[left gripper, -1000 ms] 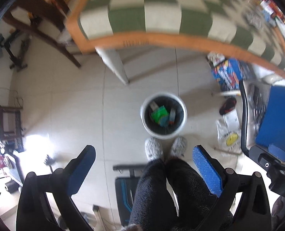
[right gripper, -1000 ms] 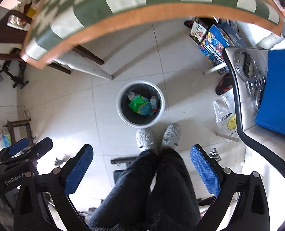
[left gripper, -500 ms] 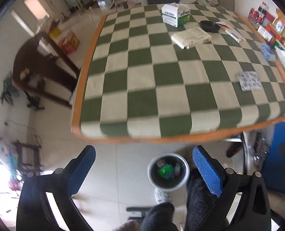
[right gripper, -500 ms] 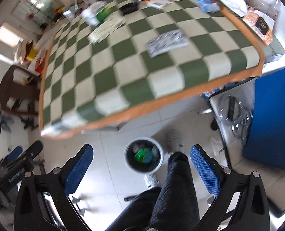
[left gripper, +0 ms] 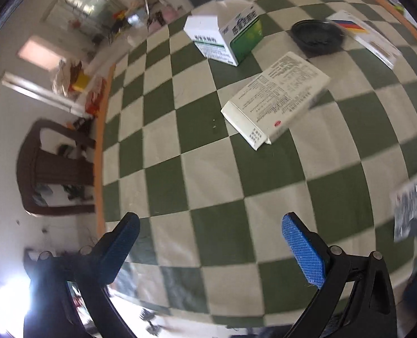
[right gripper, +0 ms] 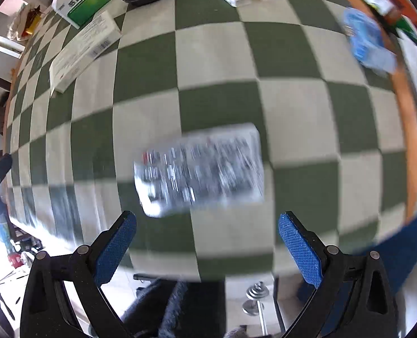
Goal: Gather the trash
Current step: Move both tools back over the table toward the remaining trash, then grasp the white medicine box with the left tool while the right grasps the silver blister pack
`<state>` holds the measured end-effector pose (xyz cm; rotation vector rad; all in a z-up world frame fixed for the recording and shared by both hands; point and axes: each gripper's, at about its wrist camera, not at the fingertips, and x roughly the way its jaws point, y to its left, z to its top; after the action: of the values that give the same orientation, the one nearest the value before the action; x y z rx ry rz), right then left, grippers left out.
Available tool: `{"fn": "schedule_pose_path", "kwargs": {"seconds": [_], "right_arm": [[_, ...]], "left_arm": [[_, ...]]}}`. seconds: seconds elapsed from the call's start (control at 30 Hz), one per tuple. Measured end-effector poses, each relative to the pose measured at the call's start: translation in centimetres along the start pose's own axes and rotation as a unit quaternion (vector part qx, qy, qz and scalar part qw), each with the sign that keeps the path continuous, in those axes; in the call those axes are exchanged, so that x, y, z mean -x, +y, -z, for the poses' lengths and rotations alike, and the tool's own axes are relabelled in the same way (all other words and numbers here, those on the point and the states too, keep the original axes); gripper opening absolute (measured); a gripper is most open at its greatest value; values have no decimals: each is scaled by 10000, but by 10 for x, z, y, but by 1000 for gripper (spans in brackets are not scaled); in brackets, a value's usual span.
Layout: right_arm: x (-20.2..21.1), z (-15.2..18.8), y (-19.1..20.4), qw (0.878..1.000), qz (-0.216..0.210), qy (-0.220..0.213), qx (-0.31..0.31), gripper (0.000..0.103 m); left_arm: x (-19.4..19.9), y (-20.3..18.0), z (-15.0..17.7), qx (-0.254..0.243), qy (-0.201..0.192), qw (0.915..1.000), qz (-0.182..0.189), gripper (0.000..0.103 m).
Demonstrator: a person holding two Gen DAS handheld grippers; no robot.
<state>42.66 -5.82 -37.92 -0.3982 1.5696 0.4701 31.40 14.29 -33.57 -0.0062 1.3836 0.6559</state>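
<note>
Both grippers hover over a green-and-white checked table point(left gripper: 203, 169). My left gripper point(left gripper: 211, 242) is open and empty above the table's near left part. Ahead of it lie a flat white printed box point(left gripper: 276, 104) and a white-and-green box point(left gripper: 228, 38). My right gripper point(right gripper: 207, 239) is open and empty, just short of a blurred silver-and-black packet point(right gripper: 200, 169) lying flat on the table; the packet also shows at the right edge of the left wrist view point(left gripper: 414, 200). The bin is out of view.
A black dish point(left gripper: 318, 35), a long striped box point(left gripper: 363, 36) and a blue crumpled item point(right gripper: 369, 42) lie further back. More packages line the table's right edge point(right gripper: 405, 129). A dark wooden chair point(left gripper: 53, 169) stands left of the table. A dumbbell point(right gripper: 256, 298) lies on the floor.
Both grippers have swung up from the floor and the bin to the tabletop. The bin has left both views. The right gripper has closed in on the silver packet. Both stay open.
</note>
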Motion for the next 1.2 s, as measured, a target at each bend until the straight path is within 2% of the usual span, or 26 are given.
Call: {"fn": "schedule_pose_path", "kwargs": {"seconds": [0.1, 0.17, 0.27, 0.4, 0.43, 0.5, 0.53, 0.57, 0.63, 0.7, 0.77, 0.9, 0.97, 1.0, 1.03, 1.07, 1.17, 1.2], "right_arm": [[-26, -20, 9, 9998, 84, 185, 89, 103], [-30, -27, 16, 9989, 407, 130, 209, 103], [-29, -35, 12, 9992, 307, 224, 130, 103], [-25, -43, 2, 9998, 131, 139, -2, 100], [-22, -44, -6, 9999, 75, 63, -88, 96], [-14, -50, -23, 9993, -73, -35, -365, 75], [-9, -52, -31, 9988, -121, -113, -458, 51], [-4, -57, -39, 9980, -260, -170, -544, 42], [-1, -69, -56, 9955, -530, -58, -790, 42], [0, -79, -69, 9941, -643, 9, -877, 49], [4, -88, -85, 9925, -724, 49, -984, 68], [13, -94, -101, 9923, -775, 47, -960, 72], [15, -98, -108, 9923, -739, 74, -989, 72], [15, -99, -113, 9920, -749, 90, -1010, 72], [15, -99, -114, 9919, -744, 108, -1021, 72], [12, -100, -113, 9919, -732, 122, -1030, 72], [7, -91, -111, 9915, -735, 151, -1064, 72], [7, -98, -112, 9914, -748, 158, -1064, 72]], "left_arm": [[-13, -1, -13, 42, 159, 9999, -27, 103], [-19, -3, -21, -13, 191, 9998, -71, 103], [-26, -7, -36, -159, 212, 9996, -113, 103], [-27, -19, -62, -656, 66, 9978, -57, 103], [-27, -24, -69, -857, 13, 9963, -25, 103], [-29, -36, -82, -1291, -69, 9916, 63, 103], [-31, -42, -87, -1502, -75, 9886, 115, 103], [-34, -49, -92, -1723, -74, 9849, 162, 103], [-43, -64, -102, -2225, 4, 9746, 269, 103], [-52, -73, -109, -2542, 101, 9664, 358, 103], [-62, -79, -115, -2767, 250, 9593, 509, 103], [-66, -81, -128, -2931, 365, 9507, 939, 103], [-67, -81, -132, -2896, 382, 9501, 1098, 100], [-66, -81, -133, -2876, 390, 9492, 1215, 93], [-64, -81, -132, -2846, 439, 9475, 1389, 79], [-62, -81, -131, -2794, 484, 9471, 1505, 79], [-61, -80, -121, -2598, 491, 9524, 1517, 79], [-62, -78, -117, -2386, 582, 9577, 1500, 79]]}}
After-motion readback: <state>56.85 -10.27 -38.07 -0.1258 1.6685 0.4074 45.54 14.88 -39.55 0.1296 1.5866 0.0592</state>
